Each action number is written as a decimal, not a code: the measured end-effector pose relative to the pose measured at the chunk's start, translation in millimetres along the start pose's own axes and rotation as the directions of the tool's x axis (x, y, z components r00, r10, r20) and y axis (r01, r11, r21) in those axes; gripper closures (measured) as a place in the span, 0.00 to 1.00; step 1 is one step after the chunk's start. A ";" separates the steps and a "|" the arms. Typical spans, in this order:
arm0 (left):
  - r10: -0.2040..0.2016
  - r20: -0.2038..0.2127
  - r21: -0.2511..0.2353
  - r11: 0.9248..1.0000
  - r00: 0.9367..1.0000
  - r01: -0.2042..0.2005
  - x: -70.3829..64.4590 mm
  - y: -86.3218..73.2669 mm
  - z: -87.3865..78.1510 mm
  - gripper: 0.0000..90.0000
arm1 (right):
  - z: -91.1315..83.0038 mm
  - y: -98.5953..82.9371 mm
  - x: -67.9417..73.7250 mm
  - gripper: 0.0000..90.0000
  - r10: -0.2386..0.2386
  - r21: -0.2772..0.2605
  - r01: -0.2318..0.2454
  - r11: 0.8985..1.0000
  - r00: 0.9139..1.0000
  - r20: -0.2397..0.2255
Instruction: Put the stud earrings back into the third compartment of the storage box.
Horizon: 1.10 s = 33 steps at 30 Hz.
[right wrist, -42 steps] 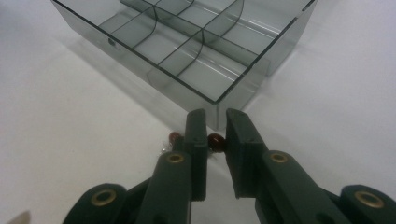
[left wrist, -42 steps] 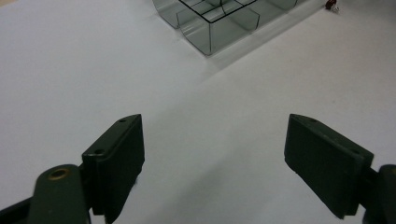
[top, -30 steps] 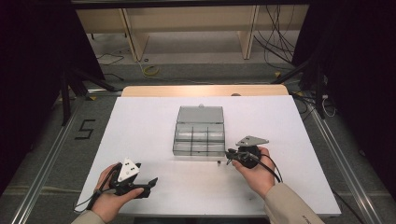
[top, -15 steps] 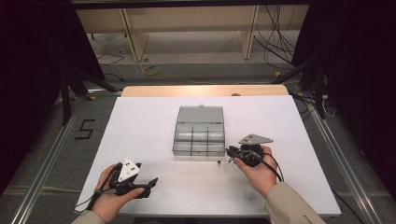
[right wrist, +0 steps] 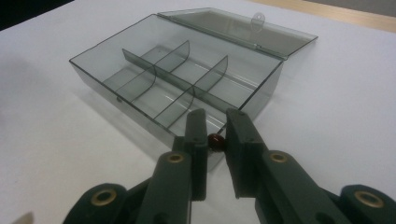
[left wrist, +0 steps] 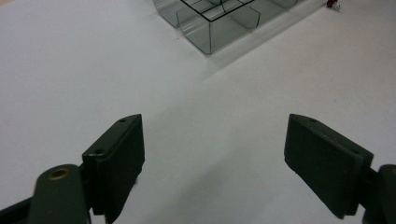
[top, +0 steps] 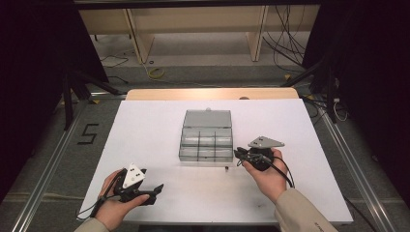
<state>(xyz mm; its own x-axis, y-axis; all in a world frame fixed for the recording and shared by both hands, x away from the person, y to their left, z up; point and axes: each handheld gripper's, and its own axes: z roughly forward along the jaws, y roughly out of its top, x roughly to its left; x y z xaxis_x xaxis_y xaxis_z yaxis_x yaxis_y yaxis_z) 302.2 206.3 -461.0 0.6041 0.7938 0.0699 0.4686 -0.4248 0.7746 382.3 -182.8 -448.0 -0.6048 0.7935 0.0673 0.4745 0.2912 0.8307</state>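
Right tongs (right wrist: 215, 135) pinch a small dark red bead (right wrist: 215, 141) between the two black jaws, close to their tips; bead sits snug, touching both inner faces. In the high view the same right tongs (top: 240, 153) sit just off the near right corner of the clear box (top: 206, 135), tips pointing toward it, grey three-cornered plate on top, cable trailing back over the person's right hand (top: 265, 170). Box is a smoky transparent plastic organiser, lid hinged open and lying flat on the far side, a small tab on the lid's far edge. Inside: one long divider running lengthwise, curved cross-dividers splitting it into compartments; those visible look empty. Seen along the right jaws, the bead is held just above the box's near wall, not yet over a compartment as far as can be told. A tiny dark object (top: 226, 168) lies on the white desk (top: 159, 121) just in front of the box, apart from both tongs; too small to identify. Left tongs (top: 155, 190) rest low near the front left of the desk in the person's left hand (top: 118, 205), well apart from the box. Jaws of the left tongs (left wrist: 212, 161) spread wide, nothing between them, bare white surface below.
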 end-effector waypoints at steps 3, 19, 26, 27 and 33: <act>-0.004 0.001 -0.002 1.000 1.000 0.004 -0.1 -0.1 0.1 0.22 | -0.6 1.4 -0.5 0.88 0.000 -0.005 0.000 1.000 1.000 0.003; 0.001 -0.003 0.002 1.000 1.000 -0.001 -0.2 0.3 1.6 0.22 | 0.9 18.9 -5.8 0.88 -0.007 -0.065 0.008 0.998 1.000 0.016; -0.001 -0.008 0.000 1.000 1.000 0.001 0.2 0.2 0.7 0.22 | 8.0 24.3 -7.9 0.88 -0.001 -0.070 0.002 0.998 1.000 0.015; -0.002 -0.007 0.000 1.000 1.000 0.002 0.2 0.1 0.5 0.22 | 9.1 25.3 -8.2 0.88 0.000 -0.071 0.001 0.997 1.000 0.015; -0.001 -0.005 0.000 1.000 1.000 0.001 0.5 0.0 0.8 0.22 | 16.5 30.2 -10.2 0.88 -0.001 -0.071 0.003 0.997 1.000 0.022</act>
<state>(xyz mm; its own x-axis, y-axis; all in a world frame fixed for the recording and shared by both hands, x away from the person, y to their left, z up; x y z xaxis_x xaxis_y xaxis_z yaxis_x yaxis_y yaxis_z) 303.0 206.3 -461.4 0.6000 0.7967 0.0723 0.4695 -0.4239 0.7745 413.4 -173.3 -432.7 -0.5913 0.8046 0.0542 0.4263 0.2549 0.8679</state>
